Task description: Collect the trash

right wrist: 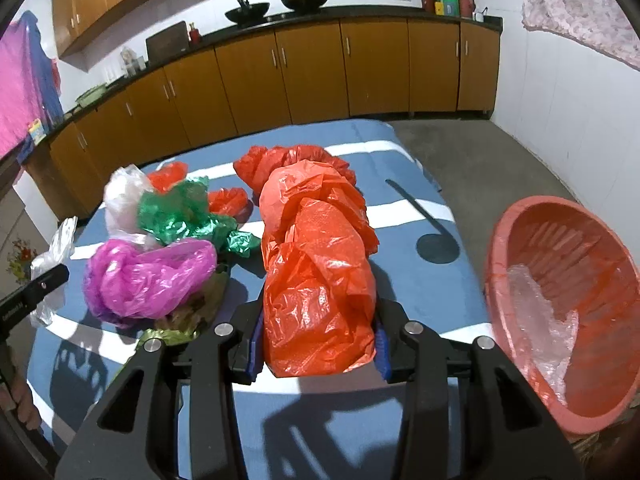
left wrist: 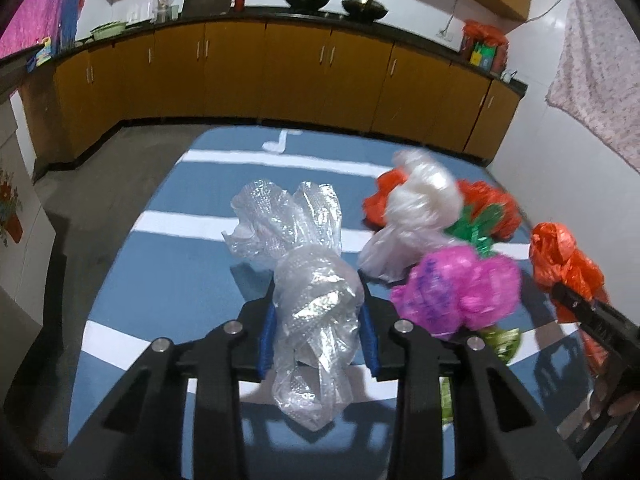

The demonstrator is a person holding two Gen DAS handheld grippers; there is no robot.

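My left gripper (left wrist: pixel 318 300) is shut on a crumpled clear bubble-wrap bag (left wrist: pixel 308 280), held above the blue striped cloth (left wrist: pixel 160 264). My right gripper (right wrist: pixel 318 340) is shut on a large orange plastic bag (right wrist: pixel 320 264); both also show at the right edge of the left wrist view (left wrist: pixel 564 260). A pile of bags lies on the cloth: pink (right wrist: pixel 148 276), green (right wrist: pixel 188 216), white (right wrist: pixel 124 196) and small orange ones (right wrist: pixel 228 200). A red basin (right wrist: pixel 568 292) at the right holds clear plastic (right wrist: pixel 548 320).
Brown kitchen cabinets (left wrist: pixel 280 76) under a dark counter with woks run along the back wall. Grey floor (right wrist: pixel 500 148) surrounds the cloth-covered surface. A floral cloth (left wrist: pixel 596 80) hangs on the right wall. A dark ladle-shaped shadow (right wrist: pixel 432 240) falls on the cloth.
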